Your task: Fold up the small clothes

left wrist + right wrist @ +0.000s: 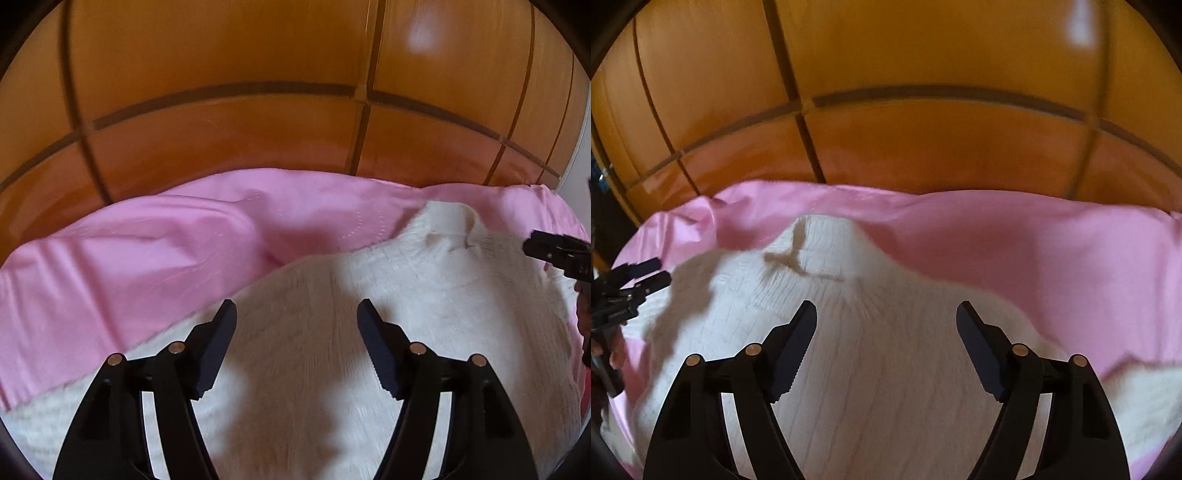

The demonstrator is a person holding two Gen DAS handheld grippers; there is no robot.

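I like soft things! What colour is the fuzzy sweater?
White sweater, clearest in the right wrist view.

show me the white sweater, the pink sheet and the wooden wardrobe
white sweater (886, 369), right wrist view, ribbed body between the fingers
pink sheet (110, 258), left wrist view, smooth stretch left of the sweater
wooden wardrobe (221, 48), left wrist view, upper door panel

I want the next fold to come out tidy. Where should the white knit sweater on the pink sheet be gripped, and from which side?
Judging from its pose, grip the white sweater at its outer side edges, one gripper each. It lies flat, collar pointing toward the wooden panel, so the edges against the pink sheet are the free, pinchable parts. Come down from above; both the left gripper and right gripper are open over its middle.
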